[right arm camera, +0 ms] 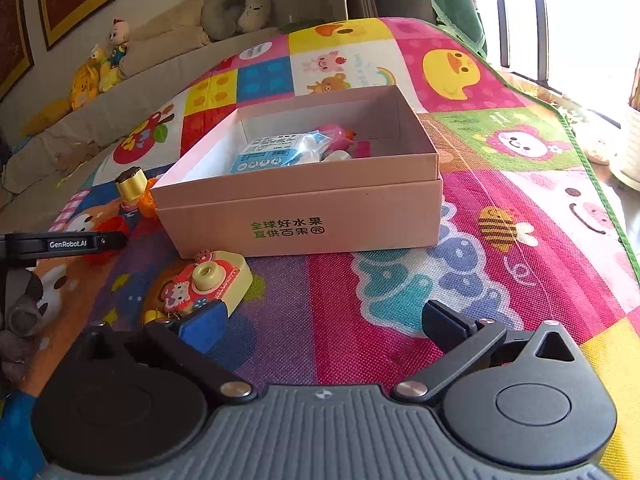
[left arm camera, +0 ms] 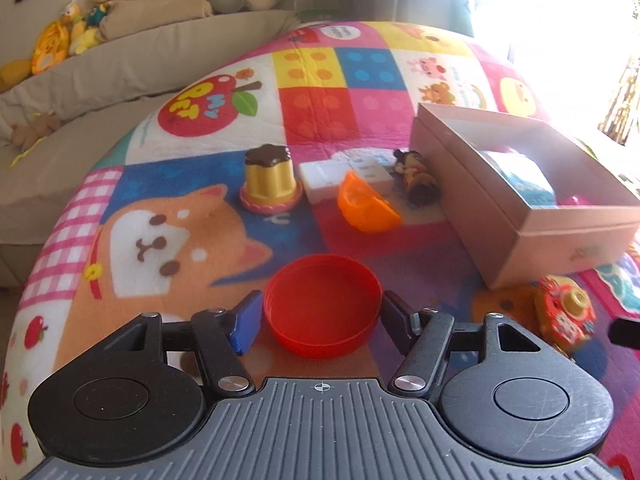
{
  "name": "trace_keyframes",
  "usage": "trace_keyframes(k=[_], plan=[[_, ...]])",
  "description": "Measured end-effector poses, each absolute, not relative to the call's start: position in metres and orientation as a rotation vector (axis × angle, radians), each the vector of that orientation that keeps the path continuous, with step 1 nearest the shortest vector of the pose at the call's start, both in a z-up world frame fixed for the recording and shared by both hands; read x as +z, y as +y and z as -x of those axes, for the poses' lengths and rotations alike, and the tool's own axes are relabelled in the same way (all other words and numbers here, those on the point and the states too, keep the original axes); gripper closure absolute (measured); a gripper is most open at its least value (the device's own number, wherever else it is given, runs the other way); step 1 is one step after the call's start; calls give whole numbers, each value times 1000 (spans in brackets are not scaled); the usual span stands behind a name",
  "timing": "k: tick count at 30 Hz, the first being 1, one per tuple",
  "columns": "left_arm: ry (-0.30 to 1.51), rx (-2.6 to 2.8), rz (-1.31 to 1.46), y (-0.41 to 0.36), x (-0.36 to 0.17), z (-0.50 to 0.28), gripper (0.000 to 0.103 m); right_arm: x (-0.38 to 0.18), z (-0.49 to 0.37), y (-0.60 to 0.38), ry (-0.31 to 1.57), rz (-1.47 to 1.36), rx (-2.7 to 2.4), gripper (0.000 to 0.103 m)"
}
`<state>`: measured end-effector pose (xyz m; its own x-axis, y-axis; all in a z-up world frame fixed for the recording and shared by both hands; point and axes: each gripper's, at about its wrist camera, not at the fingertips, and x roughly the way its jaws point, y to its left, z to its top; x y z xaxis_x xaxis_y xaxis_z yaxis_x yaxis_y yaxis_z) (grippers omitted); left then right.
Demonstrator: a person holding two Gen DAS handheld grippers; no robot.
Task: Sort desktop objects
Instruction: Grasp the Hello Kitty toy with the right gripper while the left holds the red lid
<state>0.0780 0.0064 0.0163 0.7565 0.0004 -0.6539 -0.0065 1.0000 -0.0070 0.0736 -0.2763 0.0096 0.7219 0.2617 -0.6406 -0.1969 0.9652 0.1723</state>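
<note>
In the left wrist view we see our left gripper point(left arm camera: 322, 314) low over the play mat point(left arm camera: 180, 184), its fingers spread apart with a red bowl point(left arm camera: 322, 312) sitting between them; the blue pad point(left arm camera: 247, 322) on one side lies just beside the bowl's rim and the dark pad on the other side is close to the rim too, though we cannot tell whether either one touches it; the bowl rests upright on the mat. Beyond it lie an orange slice-shaped toy point(left arm camera: 366, 210), a white block point(left arm camera: 340, 178), a yellow pudding-shaped toy with a brown top point(left arm camera: 270, 180) and a small dark figure point(left arm camera: 416, 178) that is just beside the wall of the pink cardboard box point(left arm camera: 532, 240); a toy camera point(left arm camera: 566, 314) lies near the box's near corner.

In the right wrist view our right gripper point(right arm camera: 320, 326) is wide open over bare mat and holds nothing; the toy camera point(right arm camera: 208, 284) is just beside its blue-padded finger point(right arm camera: 204, 322). The open box point(right arm camera: 304, 216) stands ahead, with green printing on its front wall; inside it we see a blue and white packet point(right arm camera: 276, 154) and some pink items point(right arm camera: 340, 136) that we cannot identify. A sofa point(right arm camera: 80, 136) with soft toys point(right arm camera: 100, 68) runs along the mat's far side.
</note>
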Motion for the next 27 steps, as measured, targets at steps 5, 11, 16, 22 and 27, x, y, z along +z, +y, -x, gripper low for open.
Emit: trace_keyframes(k=[5,11,16,22,27], plan=[[716,-34,1,-6,11,-31,29,8,-75,-257,744,20,243,0],[708,-26,22,-5,8,-15,13,8,-76,-223,738,135,289,0],[705,-26,48,-2,7,-12,6,9,-81,-200,719,157,358,1],[702,-37,55,-1,7,-12,3,12,-95,-188,699,185,468,19],[701,-43,66,0,6,-12,2,17,-100,-195,723,139,585,22]])
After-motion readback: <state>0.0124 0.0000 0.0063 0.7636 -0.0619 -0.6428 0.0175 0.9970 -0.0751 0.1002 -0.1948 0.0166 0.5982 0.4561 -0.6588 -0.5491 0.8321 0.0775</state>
